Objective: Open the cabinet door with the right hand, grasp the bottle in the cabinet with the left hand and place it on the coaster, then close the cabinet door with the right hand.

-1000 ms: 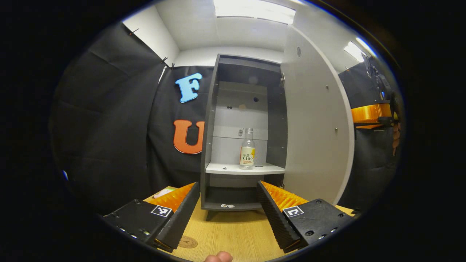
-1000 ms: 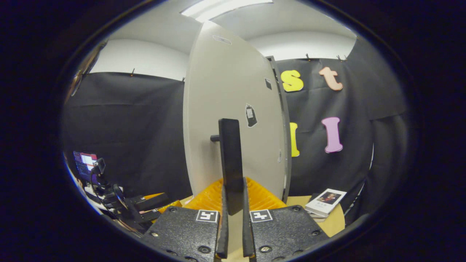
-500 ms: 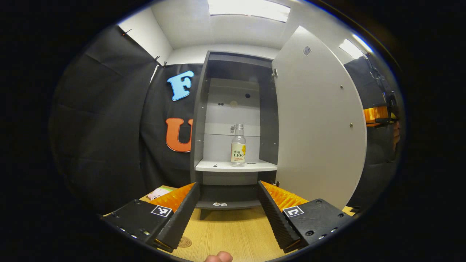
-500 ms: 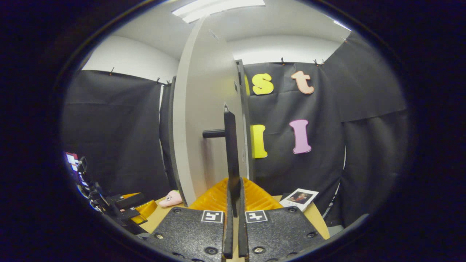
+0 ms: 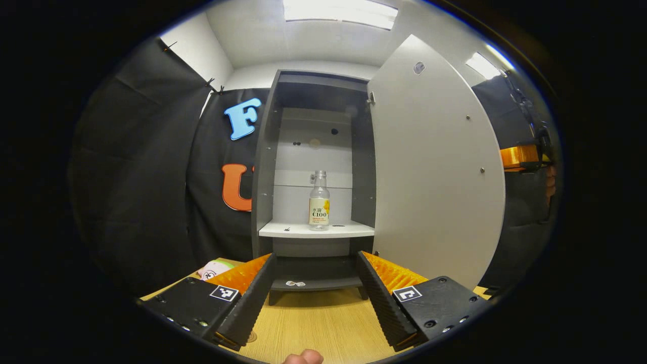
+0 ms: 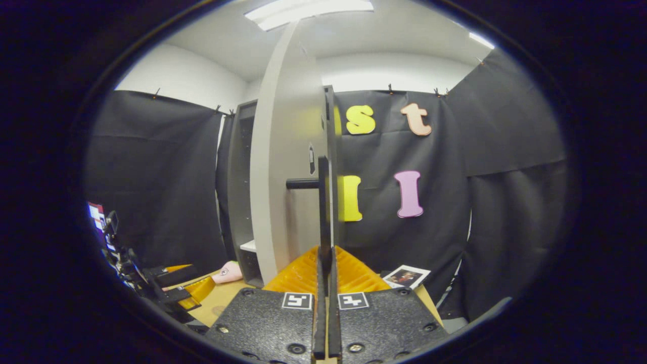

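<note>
A clear bottle (image 5: 319,201) with a pale label stands upright on the white shelf (image 5: 316,230) of the grey cabinet (image 5: 313,172). The cabinet door (image 5: 434,167) is swung wide open to the right. My left gripper (image 5: 314,290) is open, low in front of the cabinet, well short of the bottle. A round coaster (image 5: 249,336) peeks out by the left finger on the wooden table (image 5: 323,328). In the right gripper view my right gripper (image 6: 325,275) is shut on the door's dark bar handle (image 6: 323,212); the door (image 6: 283,167) is seen nearly edge-on.
A pink plush toy (image 5: 215,269) lies on the table left of the cabinet. A booklet (image 6: 406,276) lies on the table to the right of the door. The left gripper (image 6: 174,288) and some gear show at lower left in the right gripper view.
The door has swung further open, pulled by my right gripper on its handle. My left gripper view has shifted so the cabinet and bottle sit more to the left.
</note>
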A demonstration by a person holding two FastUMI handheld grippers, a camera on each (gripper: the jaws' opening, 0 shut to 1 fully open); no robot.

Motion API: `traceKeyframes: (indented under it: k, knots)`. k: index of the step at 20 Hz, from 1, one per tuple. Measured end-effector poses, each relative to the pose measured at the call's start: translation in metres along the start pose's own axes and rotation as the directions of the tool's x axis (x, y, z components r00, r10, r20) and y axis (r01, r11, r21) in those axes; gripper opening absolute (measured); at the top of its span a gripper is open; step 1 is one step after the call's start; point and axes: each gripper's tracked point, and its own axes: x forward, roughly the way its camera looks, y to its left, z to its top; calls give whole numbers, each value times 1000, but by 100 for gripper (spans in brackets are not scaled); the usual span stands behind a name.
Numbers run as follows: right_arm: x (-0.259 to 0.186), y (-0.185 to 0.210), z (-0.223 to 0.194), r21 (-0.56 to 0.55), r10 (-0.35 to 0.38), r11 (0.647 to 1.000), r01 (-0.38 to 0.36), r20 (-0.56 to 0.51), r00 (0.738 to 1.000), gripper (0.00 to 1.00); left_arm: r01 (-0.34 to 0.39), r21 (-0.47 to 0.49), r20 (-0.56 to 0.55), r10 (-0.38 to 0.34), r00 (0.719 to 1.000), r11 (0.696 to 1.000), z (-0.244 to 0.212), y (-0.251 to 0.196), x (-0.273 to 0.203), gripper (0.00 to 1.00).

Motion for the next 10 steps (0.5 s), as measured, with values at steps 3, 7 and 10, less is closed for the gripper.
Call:
traceKeyframes:
  k: [3,7,10]
  knots:
    - [-8,-7,-4,-20,-6,1000,5,-11,1000,5,14,-22,-9,-14,1000,1000,-2,-11,-1,95]
    - [-6,-21,1,-9,-80,997,81,30,996,4,41,-33,26,-40,999,999,6,-21,1,95]
    - [-5,-23,2,10,-100,995,100,56,993,8,34,-38,21,-33,999,999,12,-19,5,95]
